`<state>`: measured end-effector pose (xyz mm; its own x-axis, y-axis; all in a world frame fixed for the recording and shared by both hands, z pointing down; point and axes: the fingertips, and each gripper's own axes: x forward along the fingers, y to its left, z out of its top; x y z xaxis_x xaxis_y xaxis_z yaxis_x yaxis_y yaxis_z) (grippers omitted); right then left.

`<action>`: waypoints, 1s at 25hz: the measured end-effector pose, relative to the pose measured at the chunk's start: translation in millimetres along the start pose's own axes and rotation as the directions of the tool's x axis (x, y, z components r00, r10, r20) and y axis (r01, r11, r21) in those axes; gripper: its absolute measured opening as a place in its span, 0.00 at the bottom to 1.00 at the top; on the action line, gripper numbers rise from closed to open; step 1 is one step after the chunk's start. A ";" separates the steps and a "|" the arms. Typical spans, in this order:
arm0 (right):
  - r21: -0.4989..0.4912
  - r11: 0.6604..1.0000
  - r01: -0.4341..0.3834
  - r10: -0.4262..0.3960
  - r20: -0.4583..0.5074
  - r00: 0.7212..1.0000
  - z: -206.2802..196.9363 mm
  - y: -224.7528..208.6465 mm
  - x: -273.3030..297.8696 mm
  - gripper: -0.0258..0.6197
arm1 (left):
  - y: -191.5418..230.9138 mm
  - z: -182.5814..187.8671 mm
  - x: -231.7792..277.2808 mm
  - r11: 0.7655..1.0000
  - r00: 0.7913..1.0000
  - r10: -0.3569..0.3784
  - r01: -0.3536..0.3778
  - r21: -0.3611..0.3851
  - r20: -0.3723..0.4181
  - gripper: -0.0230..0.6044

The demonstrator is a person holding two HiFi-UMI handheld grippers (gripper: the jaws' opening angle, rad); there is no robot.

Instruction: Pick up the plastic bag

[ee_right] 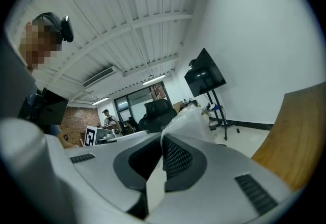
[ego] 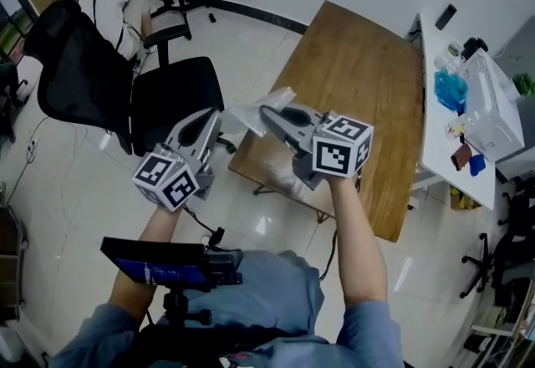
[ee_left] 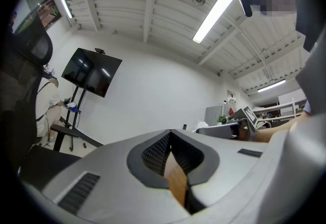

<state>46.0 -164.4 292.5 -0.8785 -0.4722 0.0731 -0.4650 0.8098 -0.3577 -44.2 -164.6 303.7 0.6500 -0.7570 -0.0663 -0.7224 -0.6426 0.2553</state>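
One plastic bag (ego: 247, 117), long axis seemingly crosswise, in right tongs (ego: 264, 111).

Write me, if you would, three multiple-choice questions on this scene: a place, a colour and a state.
1. In the head view the black chair stands: A. left of the wooden table B. right of it C. on it
2. The table's top is: A. green B. brown C. white
3. The right gripper is: A. wide open B. out of sight C. shut on the plastic bag
A, it sits past the table's left edge; B, bare brown wood; C, the bag sticks out of its closed jaws.
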 end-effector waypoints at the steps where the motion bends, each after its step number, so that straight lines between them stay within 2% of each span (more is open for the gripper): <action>1: 0.000 1.000 0.007 -0.007 0.001 1.000 0.2 -1.1 -9.5 0.04 | -4.1 -1.6 2.0 1.000 1.000 -0.004 0.004 0.002 -0.002 0.05; 10: 0.025 0.997 0.073 -0.074 0.011 0.997 -18.9 -18.7 -90.9 0.04 | -51.7 -22.9 22.9 0.998 0.997 -0.062 0.063 0.011 -0.038 0.05; 14: 0.025 0.993 0.115 -0.115 -0.003 0.993 -37.1 -30.4 -132.3 0.04 | -78.3 -38.3 37.7 0.997 0.997 -0.072 0.072 -0.013 -0.031 0.05; 25: 0.057 0.981 0.183 -0.183 -0.005 0.983 -67.8 -56.5 -223.5 0.04 | -146.1 -83.3 59.8 0.992 0.985 -0.125 0.125 -0.003 -0.117 0.05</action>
<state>261.2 -80.9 359.4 -0.7791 -0.6106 0.1421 -0.6109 0.6884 -0.3911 119.9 -106.1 342.8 0.7580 -0.6521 0.0155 -0.6348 -0.7320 0.2475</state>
